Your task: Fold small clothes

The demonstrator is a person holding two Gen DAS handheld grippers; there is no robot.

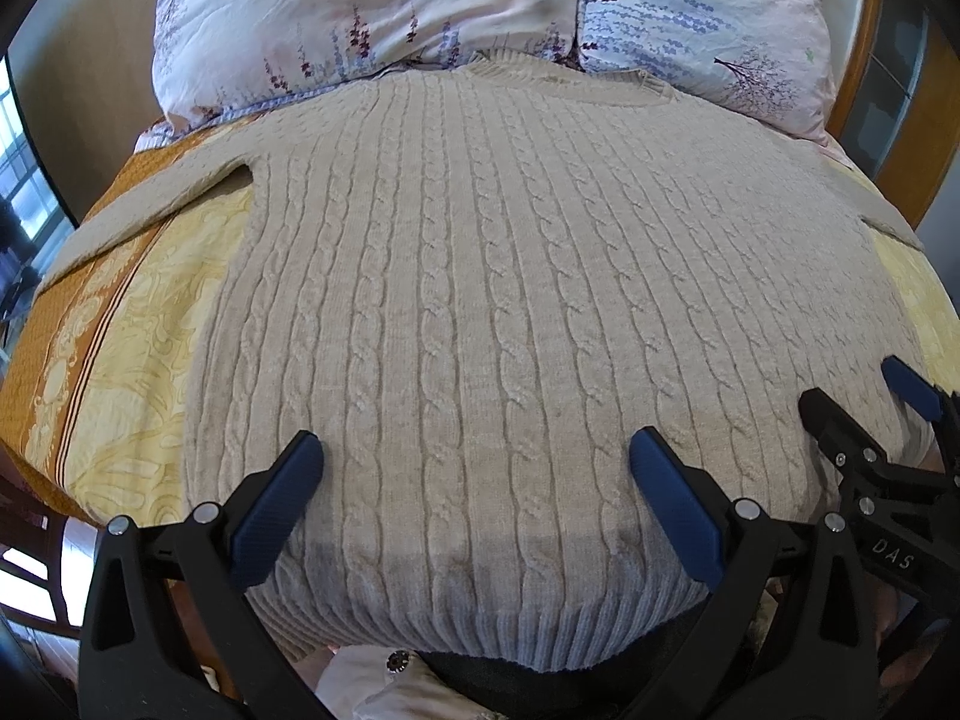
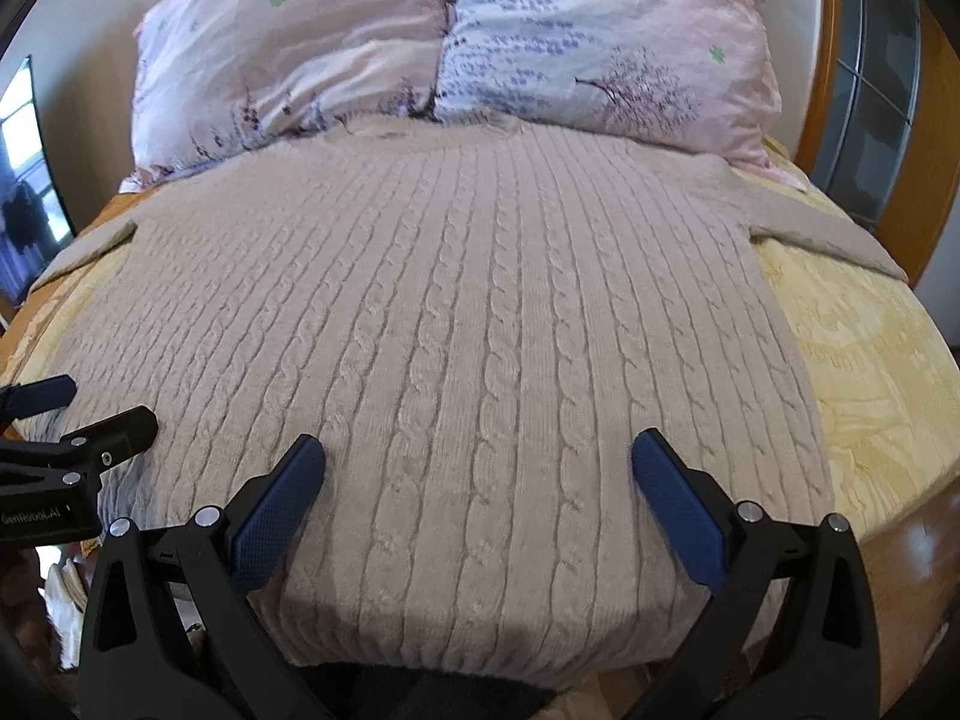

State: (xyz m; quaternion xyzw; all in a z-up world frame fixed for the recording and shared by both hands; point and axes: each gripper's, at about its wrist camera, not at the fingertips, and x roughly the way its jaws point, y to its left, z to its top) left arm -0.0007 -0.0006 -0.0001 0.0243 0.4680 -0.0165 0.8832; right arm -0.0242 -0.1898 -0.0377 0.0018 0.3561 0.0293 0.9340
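Observation:
A beige cable-knit sweater lies flat and face up on the bed, collar toward the pillows, sleeves spread to both sides, ribbed hem nearest me. My left gripper hovers open over the hem's left part, nothing between its blue pads. Open too, my right gripper hangs over the hem's right part. Each wrist view catches the other gripper at its edge: the right gripper at the far right, the left gripper at the far left, both with their fingers apart.
Two floral pillows lean at the head of the bed. A yellow and orange patterned bedspread shows on both sides of the sweater. A wooden bed frame rises on the right. A window is at left.

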